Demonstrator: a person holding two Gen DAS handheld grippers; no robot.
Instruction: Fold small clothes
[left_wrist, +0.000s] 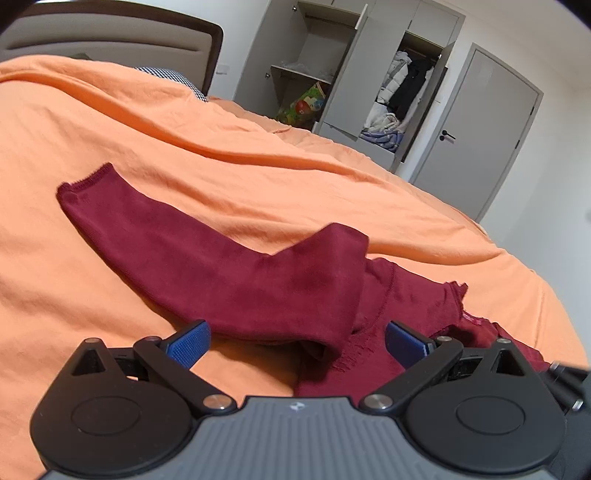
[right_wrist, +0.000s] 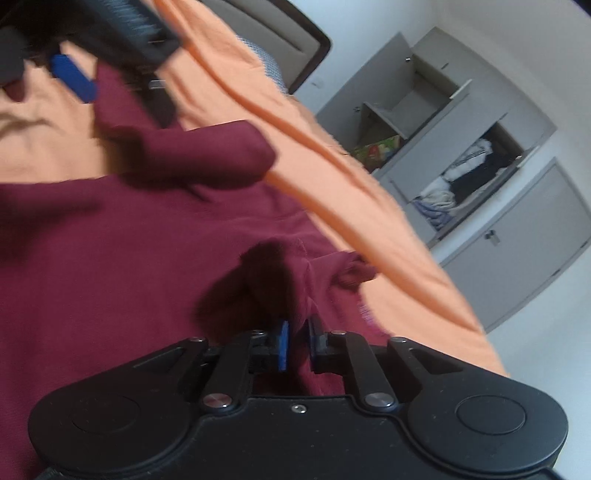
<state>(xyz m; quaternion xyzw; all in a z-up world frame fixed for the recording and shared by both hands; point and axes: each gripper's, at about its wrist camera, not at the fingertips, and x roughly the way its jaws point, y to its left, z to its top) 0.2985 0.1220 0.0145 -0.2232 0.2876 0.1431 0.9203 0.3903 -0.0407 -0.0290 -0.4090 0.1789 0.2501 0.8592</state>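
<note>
Currently we work over a bed covered by an orange sheet (left_wrist: 110, 122), which lies in long, soft creases running across the mattress. On it rests a dark red top (left_wrist: 229, 273): one long sleeve stretches away to the left with its cuff flat on the sheet, and a folded portion stands up near the middle of the garment. Our left gripper (left_wrist: 297, 345) hovers at the near edge of the top with its blue pads spread wide, nothing between them. From the right wrist view, the red fabric fills most of the lower field. Our right gripper (right_wrist: 297, 343) has its pads drawn close together with a ridge of the dark red top (right_wrist: 110, 266) pinched between them; this view is blurred, so the exact part gripped cannot be told.

Room: a padded headboard (left_wrist: 110, 40) with a dark frame stands behind the bed, and a checked pillow (left_wrist: 177, 79) lies beside it. Beyond the far bed edge a grey wardrobe (left_wrist: 354, 74) stands with doors open, showing shelves, hanging clothes and a colourful bag. To its right is a closed grey door (left_wrist: 480, 140) with a dark handle, set in a white wall
</note>
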